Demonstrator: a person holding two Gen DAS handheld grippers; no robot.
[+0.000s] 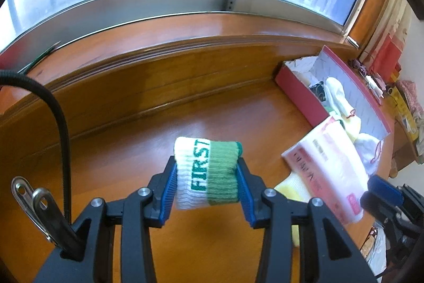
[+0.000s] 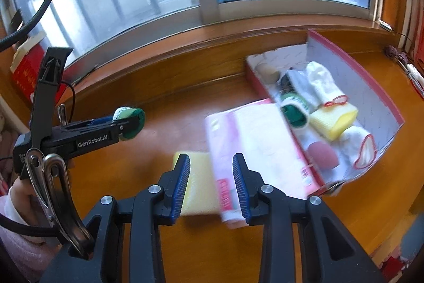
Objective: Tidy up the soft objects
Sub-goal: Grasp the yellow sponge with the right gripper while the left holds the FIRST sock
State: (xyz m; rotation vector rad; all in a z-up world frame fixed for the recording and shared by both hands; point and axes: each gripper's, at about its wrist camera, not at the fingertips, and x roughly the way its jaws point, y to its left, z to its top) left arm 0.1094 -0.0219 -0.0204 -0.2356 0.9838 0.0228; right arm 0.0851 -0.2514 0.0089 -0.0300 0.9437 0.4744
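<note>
My left gripper [image 1: 207, 169] is shut on a rolled white and green sock [image 1: 206, 171] with "FIRST" on it, held above the wooden surface; the sock also shows in the right wrist view [image 2: 131, 121]. My right gripper [image 2: 212, 171] is open above a pink and white tissue pack [image 2: 254, 145] and a yellow cloth [image 2: 197, 184], touching neither that I can see. A red box [image 2: 258, 82] lined with white paper holds several rolled socks and a pink sponge [image 2: 323, 153].
A raised wooden window sill [image 1: 185, 25] and the window run along the back. Small clutter [image 1: 371, 81] lies right of the box. A red item [image 2: 25, 76] stands at the left.
</note>
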